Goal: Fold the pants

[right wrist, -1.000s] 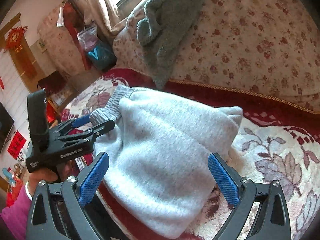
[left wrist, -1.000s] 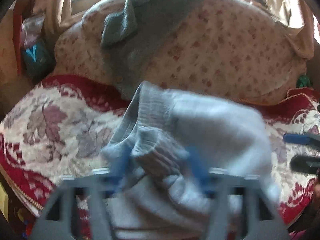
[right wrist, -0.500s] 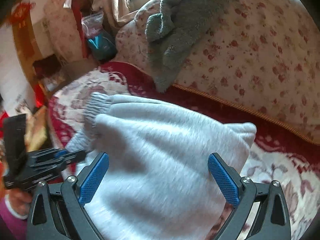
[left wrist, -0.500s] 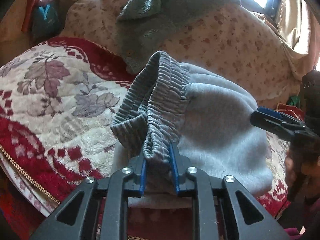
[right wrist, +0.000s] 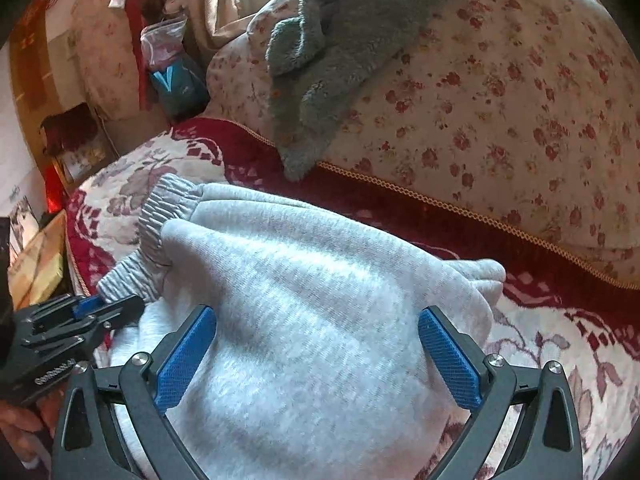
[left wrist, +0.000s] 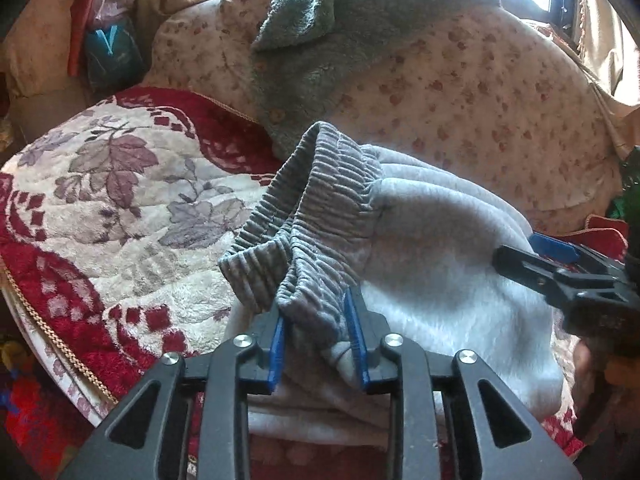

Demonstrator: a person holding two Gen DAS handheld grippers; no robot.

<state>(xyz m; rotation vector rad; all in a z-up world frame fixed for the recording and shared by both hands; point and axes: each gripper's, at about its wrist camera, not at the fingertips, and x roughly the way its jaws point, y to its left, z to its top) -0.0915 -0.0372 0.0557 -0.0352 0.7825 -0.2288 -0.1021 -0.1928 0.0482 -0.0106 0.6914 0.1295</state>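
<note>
Sofa: is filling the background, its floral back rising behind everything, a grey fleece hanging over its top.
Seat cover: is lying red and cream over the seat, bearing the pants.
Pants: are lying bunched in a thick grey bundle on the cover near its front edge, the ribbed waistband standing up at the left end.
Right gripper: is hovering with jaws spread wide over the bundle's middle, pads clear of the cloth, holding nothing.
Left gripper: is loosening, its jaws opening with the waistband fold between the pads and touching them.
Risk: the waistband looks springy; as it is being let go it may flop open and undo the fold, and with the bundle so near the edge it could be sliding off.
</note>
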